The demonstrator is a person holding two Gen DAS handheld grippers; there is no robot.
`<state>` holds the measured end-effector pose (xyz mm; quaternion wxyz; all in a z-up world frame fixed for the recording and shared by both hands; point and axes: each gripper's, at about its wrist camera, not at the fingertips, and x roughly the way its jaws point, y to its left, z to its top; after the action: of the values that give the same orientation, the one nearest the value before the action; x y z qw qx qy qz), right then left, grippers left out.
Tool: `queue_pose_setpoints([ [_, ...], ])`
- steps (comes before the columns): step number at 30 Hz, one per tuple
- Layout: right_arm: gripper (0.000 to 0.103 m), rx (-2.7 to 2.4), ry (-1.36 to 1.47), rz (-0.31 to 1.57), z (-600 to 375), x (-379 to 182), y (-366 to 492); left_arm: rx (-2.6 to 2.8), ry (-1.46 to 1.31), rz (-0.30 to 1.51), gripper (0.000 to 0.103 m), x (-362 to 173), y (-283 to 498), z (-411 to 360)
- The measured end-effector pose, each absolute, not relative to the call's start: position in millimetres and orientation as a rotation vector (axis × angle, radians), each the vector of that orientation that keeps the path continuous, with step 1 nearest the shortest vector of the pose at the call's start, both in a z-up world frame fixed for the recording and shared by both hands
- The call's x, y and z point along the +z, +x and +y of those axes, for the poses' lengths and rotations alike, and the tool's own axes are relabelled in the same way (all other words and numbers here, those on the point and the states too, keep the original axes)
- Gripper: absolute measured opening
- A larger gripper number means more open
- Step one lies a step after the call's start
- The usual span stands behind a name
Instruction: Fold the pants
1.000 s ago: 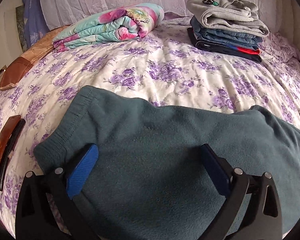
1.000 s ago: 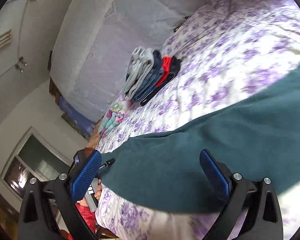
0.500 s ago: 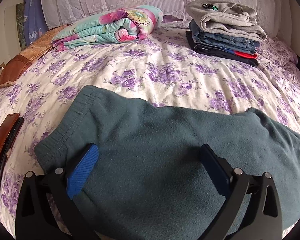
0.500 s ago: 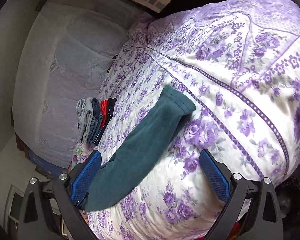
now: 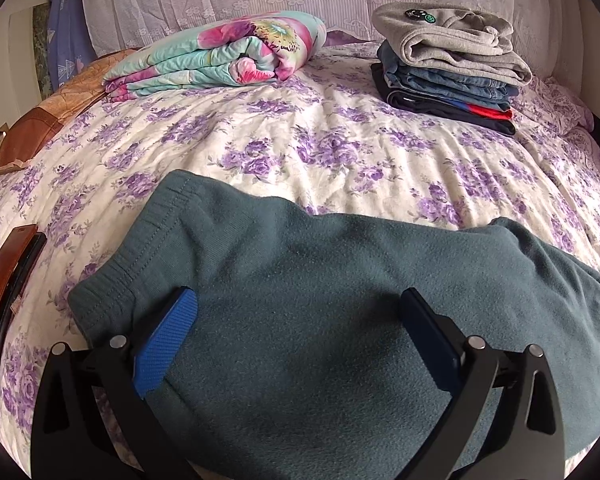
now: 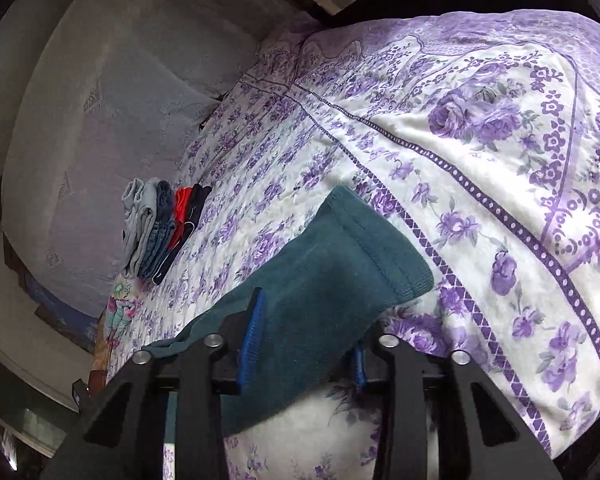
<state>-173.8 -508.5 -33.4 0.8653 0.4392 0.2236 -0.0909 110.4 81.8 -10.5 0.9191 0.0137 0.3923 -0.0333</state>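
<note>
Teal fleece pants lie flat on the flowered bedspread, waistband at the left. My left gripper is open and hovers just over the waist part, fingers wide apart. In the right wrist view the leg end with its cuff lies near the bed's side. My right gripper has narrowed around the leg cloth, with the fabric between its blue pads; the right pad is mostly hidden by the cloth.
A stack of folded clothes sits at the back right, also seen in the right wrist view. A rolled floral blanket lies at the back left. A brown wallet-like object lies at the left edge.
My right gripper swung along the leg to the cuff end and its fingers closed in on the leg cloth. My left gripper stayed almost still over the waist.
</note>
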Motion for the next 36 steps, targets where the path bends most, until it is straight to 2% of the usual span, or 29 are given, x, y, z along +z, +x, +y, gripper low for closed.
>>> queue_pose_setpoints([
  [3,0.015,-0.188,0.905,0.399,-501,-27,-182,-0.091,-0.002,0.799,0.099,-8,109,85],
  [9,0.015,-0.107,0.363,0.387,-386,58,-128,-0.121,-0.056,0.787,0.098,-6,108,92],
  [12,0.015,0.018,0.098,0.425,-296,76,-87,-0.151,-0.113,0.774,0.098,-5,106,100],
  [15,0.015,0.146,-0.075,0.518,-213,61,-45,-0.204,-0.204,0.754,0.098,-3,105,113],
  [18,0.019,0.29,-0.268,0.749,-141,6,-4,-0.262,-0.313,0.722,0.098,-4,103,128],
  [20,0.022,0.279,-0.374,0.737,-118,-14,-10,-0.299,-0.383,0.693,0.098,-5,100,136],
  [22,0.027,0.322,-0.309,0.718,-126,2,-19,-0.334,-0.443,0.665,0.098,-6,97,143],
  [24,0.064,0.373,-0.156,0.682,-151,26,-31,-0.351,-0.48,0.643,0.098,-6,95,148],
  [25,0.067,0.379,-0.109,0.652,-161,38,-37,-0.35,-0.483,0.642,0.098,-6,95,147],
  [29,0.067,0.305,-0.093,0.569,-177,56,-40,-0.325,-0.439,0.657,0.098,-5,96,141],
  [32,0.066,0.221,-0.177,0.654,-163,21,-18,-0.324,-0.438,0.658,0.098,-6,96,141],
  [34,0.06,0.223,-0.257,0.769,-145,-18,-5,-0.326,-0.441,0.656,0.098,-6,96,141],
  [36,0.058,0.237,-0.3,0.706,-137,-8,-18,-0.326,-0.441,0.657,0.098,-6,97,140],
])
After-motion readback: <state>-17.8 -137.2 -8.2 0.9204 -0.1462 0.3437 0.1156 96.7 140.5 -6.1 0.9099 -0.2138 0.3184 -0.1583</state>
